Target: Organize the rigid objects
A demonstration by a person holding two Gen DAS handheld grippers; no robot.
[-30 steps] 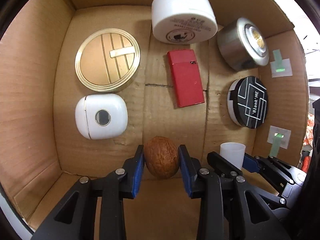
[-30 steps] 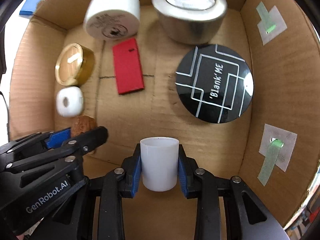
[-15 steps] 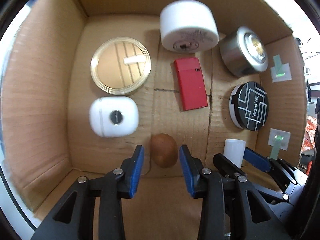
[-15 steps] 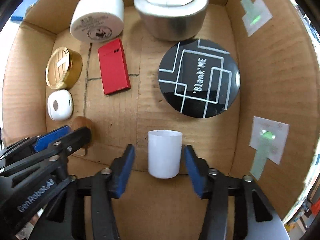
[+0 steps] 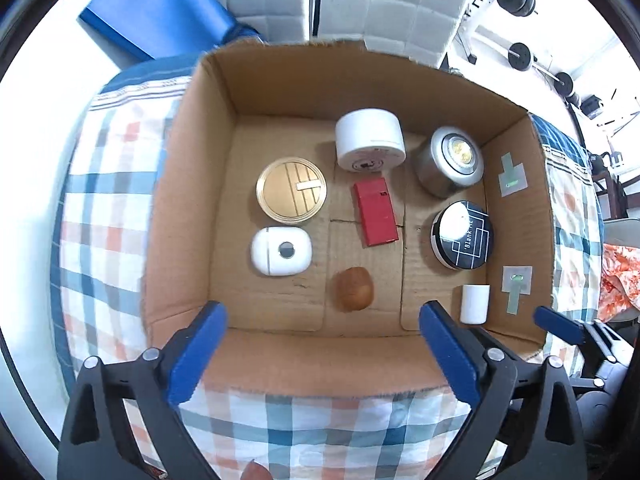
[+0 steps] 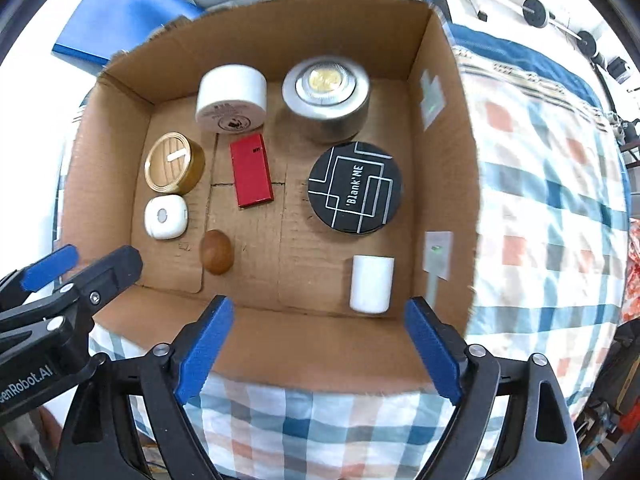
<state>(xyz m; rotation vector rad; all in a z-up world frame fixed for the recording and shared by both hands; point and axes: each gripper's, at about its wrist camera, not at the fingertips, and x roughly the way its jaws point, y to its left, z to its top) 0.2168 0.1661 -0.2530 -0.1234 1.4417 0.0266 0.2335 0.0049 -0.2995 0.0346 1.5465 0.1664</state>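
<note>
I hold both grippers spread and empty above the box's (image 5: 280, 356) near wall; nut (image 5: 355, 289) lies ahead of left gripper (image 5: 322, 354), cup (image 6: 371, 284) ahead of right gripper (image 6: 318, 354).

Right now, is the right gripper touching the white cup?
Apart. Right wrist view: right gripper is open above the box's near wall, white cup standing free inside.

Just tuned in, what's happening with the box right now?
Both grippers are open and hold nothing, poised above the near edge of the cardboard box: left gripper, right gripper. The brown nut and the small white cup sit loose on the box floor near that edge, alongside the other items.
</note>
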